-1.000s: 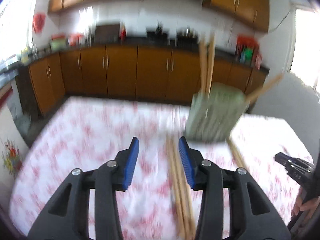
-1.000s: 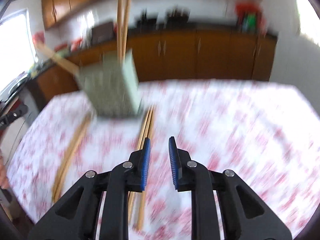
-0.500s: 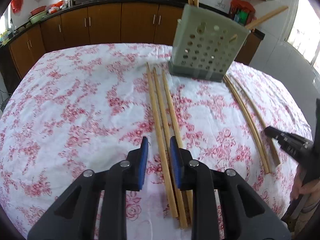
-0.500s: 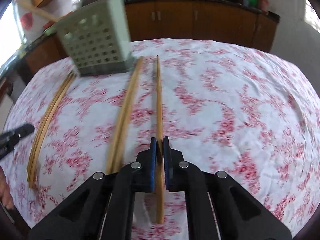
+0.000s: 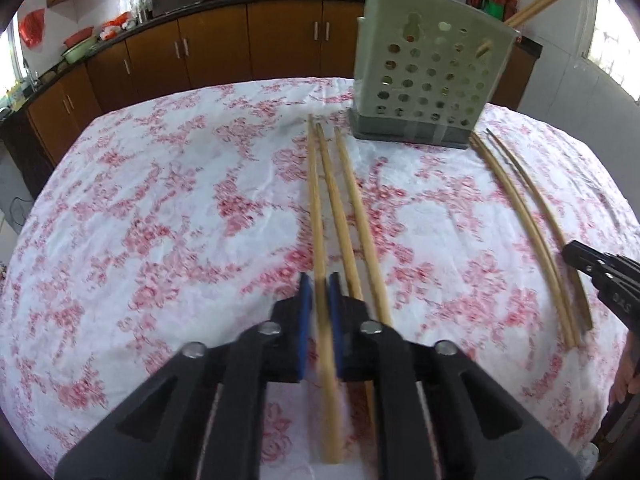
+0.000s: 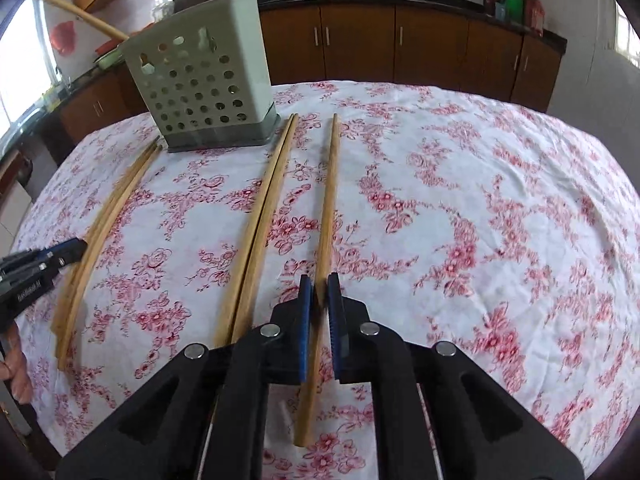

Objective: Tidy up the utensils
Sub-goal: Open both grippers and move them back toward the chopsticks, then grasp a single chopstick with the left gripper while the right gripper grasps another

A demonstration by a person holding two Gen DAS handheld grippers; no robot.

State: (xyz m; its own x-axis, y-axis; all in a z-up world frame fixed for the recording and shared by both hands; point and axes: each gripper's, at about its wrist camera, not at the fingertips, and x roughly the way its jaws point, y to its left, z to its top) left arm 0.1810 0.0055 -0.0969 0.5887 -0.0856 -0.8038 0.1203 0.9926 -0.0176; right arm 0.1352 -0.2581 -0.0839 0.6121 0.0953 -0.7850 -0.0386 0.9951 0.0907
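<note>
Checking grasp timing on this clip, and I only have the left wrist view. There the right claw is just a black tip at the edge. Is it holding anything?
Observer: Yes, the right claw is shut on one chopstick, gripping it towards its near end.
Operator: Which one of that group?
Observer: The one farthest from the holder. The pair beside it lies close together, outside the claw.
</note>
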